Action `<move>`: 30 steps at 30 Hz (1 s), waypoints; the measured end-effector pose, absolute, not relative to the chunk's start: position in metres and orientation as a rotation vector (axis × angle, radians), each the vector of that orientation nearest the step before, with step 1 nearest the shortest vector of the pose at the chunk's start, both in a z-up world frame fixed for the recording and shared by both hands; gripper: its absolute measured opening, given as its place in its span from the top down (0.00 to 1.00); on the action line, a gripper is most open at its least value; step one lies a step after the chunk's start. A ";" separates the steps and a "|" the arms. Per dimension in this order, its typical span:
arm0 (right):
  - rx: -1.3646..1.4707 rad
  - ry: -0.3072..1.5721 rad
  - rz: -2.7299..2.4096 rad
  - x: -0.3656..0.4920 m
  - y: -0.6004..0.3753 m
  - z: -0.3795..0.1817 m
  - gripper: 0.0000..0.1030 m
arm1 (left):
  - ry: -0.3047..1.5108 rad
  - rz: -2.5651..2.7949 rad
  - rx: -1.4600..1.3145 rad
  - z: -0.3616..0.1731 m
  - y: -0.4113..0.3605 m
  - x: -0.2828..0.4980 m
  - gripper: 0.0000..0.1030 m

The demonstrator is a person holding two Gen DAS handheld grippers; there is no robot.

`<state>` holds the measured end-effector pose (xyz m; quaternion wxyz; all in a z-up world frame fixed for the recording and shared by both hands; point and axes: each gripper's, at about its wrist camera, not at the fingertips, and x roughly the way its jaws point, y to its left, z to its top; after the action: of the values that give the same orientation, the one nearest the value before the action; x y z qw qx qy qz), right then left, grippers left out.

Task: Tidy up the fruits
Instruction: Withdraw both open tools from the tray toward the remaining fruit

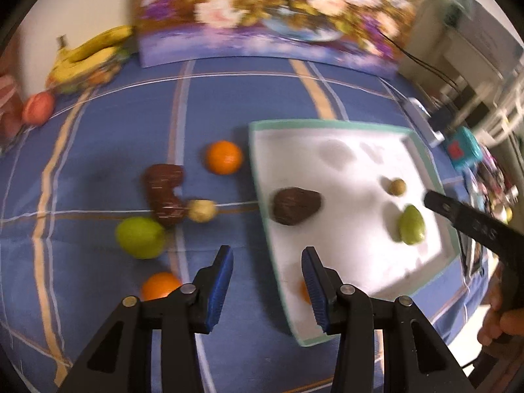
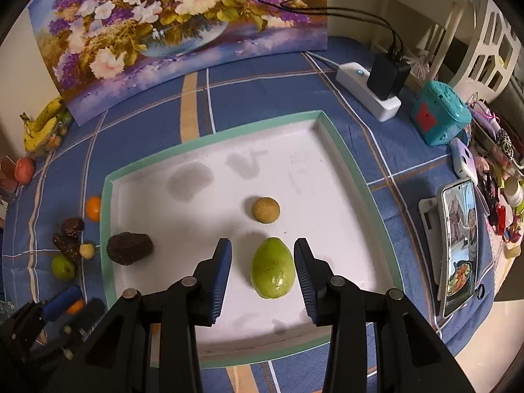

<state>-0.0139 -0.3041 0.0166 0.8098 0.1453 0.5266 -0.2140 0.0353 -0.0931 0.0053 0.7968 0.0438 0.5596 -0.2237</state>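
Right wrist view: green fruit lies btwn parted fingers, both tools hold nothing

Right wrist cam: right gripper is spread apart, nothing clamped. Green guava lies on the white tray floor btwn the two blue pads, gap visible on the left side, nearly at the right pad; can't tell if it touches. Small tan round fruit sits just beyond the guava, apart from it. Dark brown avocado is inside the tray against its left wall. Tray has a teal rim and rests on a blue plaid cloth.

Left wrist cam (blurry): left gripper also spread wide, empty, hovering over the tray's near-left edge w/ one finger over cloth and one over tray. Loose fruit on the cloth left of the tray: orange, dark brown curved fruit, small pale round fruit touching it, green round fruit just beside it, second orange near the left finger. Another orange patch shows by the right finger inside the tray, mostly hidden.

Bkgd: bananas and a red-orange fruit at far left, floral painting propped at the back, white power strip w/ black adapter, teal box, phone on a stand at right.
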 end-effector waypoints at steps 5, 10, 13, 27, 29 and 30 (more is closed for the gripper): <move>0.309 1.116 -0.440 -0.012 -0.299 0.020 0.45 | 1.211 -0.383 0.024 0.005 -0.059 0.053 0.44; 0.290 1.119 -0.422 -0.008 -0.292 0.019 0.31 | 1.219 -0.287 -0.033 0.002 -0.028 0.066 0.28; 0.271 1.116 -0.409 -0.005 -0.286 0.019 0.25 | 1.222 -0.242 -0.061 -0.001 -0.012 0.072 0.22; 0.214 1.076 -0.338 0.004 -0.262 0.020 0.08 | 1.178 -0.086 -0.144 0.004 0.045 0.082 0.00; 0.218 1.056 -0.326 0.005 -0.257 0.022 0.08 | 1.171 -0.072 -0.146 0.005 0.051 0.082 0.00; 0.219 1.046 -0.321 0.007 -0.254 0.023 0.08 | 1.168 -0.063 -0.146 0.005 0.053 0.082 0.00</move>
<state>0.0065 -0.2540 0.0232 0.8484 0.1038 0.4964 -0.1521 0.0820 0.0531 0.0052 0.8312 -0.0688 0.5510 -0.0298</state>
